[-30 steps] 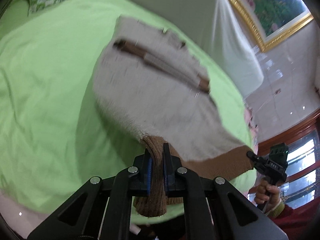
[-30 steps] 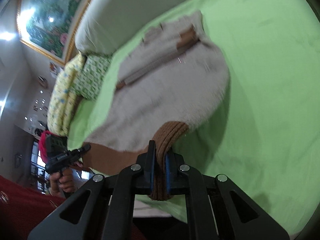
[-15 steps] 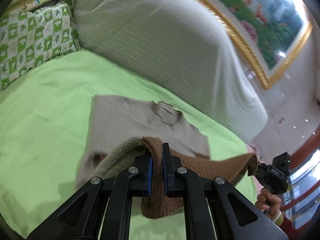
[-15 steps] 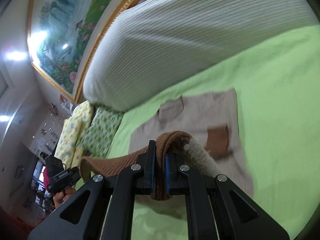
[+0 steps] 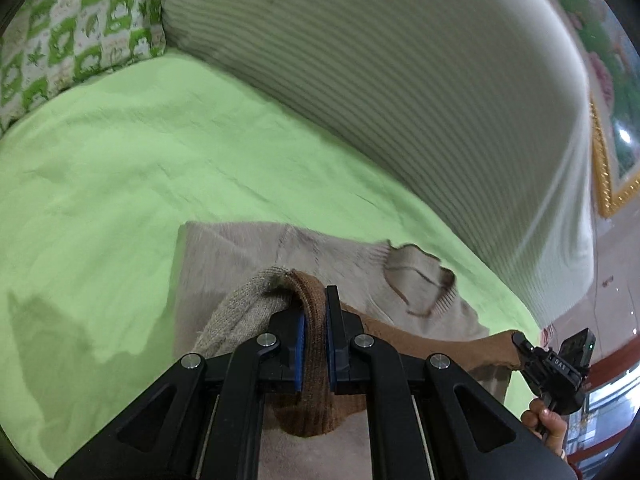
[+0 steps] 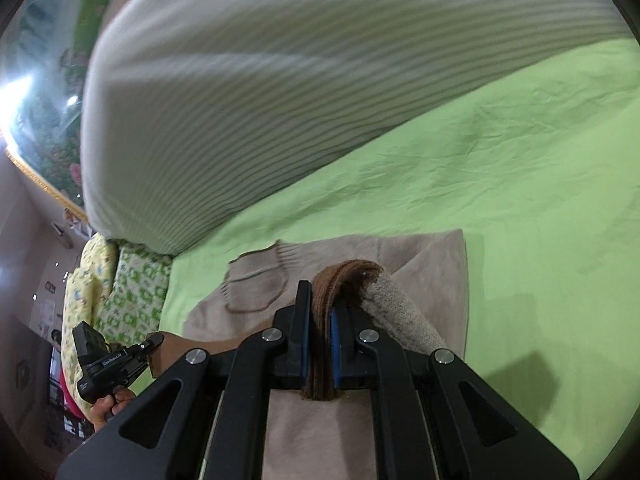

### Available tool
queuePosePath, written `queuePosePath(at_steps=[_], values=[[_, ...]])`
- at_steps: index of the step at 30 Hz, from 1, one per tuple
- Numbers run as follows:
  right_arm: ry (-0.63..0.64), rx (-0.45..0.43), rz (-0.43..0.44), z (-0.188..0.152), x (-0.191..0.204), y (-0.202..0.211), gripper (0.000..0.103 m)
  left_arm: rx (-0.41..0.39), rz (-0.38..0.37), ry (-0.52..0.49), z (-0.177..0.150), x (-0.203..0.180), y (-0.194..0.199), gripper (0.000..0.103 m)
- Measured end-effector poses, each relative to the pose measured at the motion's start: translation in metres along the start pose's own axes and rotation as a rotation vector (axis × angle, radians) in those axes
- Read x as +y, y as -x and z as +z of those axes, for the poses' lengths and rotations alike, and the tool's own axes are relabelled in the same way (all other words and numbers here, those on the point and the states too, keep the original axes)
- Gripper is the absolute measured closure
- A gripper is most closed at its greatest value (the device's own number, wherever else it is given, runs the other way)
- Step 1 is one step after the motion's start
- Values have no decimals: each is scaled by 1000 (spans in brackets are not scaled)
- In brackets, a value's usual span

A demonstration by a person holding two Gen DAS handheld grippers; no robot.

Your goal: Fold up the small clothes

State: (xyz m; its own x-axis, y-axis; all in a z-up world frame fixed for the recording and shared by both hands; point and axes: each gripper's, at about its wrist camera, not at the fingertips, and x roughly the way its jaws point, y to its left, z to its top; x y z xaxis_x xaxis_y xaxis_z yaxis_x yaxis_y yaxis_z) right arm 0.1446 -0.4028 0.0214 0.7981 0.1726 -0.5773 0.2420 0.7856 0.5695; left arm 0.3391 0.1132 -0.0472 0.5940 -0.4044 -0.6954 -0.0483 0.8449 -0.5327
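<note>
1. The left gripper is clamping narrowly on the brown ribbed hem of the small beige sweater, with the knit bunching between its blue pads and hanging below them.
2. The right gripper is likewise pinching the brown ribbed hem at the other corner, its pads pressing on a thick fold of the knit.
3. In the left wrist view, the right gripper is appearing at the lower right, gripping the far end of the hem, with a hand holding its handle below.
4. In the right wrist view, the left gripper is showing at the lower left with a hand under it, and the brown hem is stretching between the two grippers.
5. The sweater is lying on the green bed sheet, its lower part doubled over above the upper part; its neckline is lying flat just beyond the lifted hem.
6. Beyond the sweater, a white ribbed cushion is standing along the far edge of the bed sheet.
7. A green-and-white checked pillow is resting beside the cushion, and a yellow patterned pillow is lying next to the checked one in the right wrist view.
8. A gilt-framed painting is hanging on the wall behind the cushion.
</note>
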Motion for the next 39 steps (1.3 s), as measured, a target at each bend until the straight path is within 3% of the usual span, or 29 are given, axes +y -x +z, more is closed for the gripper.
queuePosePath(at_steps=[8, 13, 15, 18, 19, 23, 28, 34, 39], values=[[16, 38, -71, 13, -14, -35, 93, 50, 38, 34, 4, 16, -39, 95], [-33, 73, -127, 17, -25, -48, 86, 62, 26, 83, 5, 24, -43, 85], [-46, 82, -130, 19, -26, -50, 79, 36, 36, 60, 5, 17, -32, 80], [-35, 46, -154, 22, -19, -40, 54, -25, 84, 23, 7, 7, -9, 60], [-25, 16, -163, 24, -15, -33, 44, -41, 94, 17, 8, 5, -3, 59], [8, -50, -152, 26, -1, -10, 41, -68, 58, -1, 4, -6, 20, 59], [125, -33, -113, 3, 29, 1, 41, 4, 16, -119, -31, -34, 26, 50], [287, 55, -97, -47, 54, -12, 41, 140, -40, -238, -91, -65, 4, 49], [367, 115, -83, -77, 70, -29, 41, 205, -67, -287, -134, -84, -12, 49]])
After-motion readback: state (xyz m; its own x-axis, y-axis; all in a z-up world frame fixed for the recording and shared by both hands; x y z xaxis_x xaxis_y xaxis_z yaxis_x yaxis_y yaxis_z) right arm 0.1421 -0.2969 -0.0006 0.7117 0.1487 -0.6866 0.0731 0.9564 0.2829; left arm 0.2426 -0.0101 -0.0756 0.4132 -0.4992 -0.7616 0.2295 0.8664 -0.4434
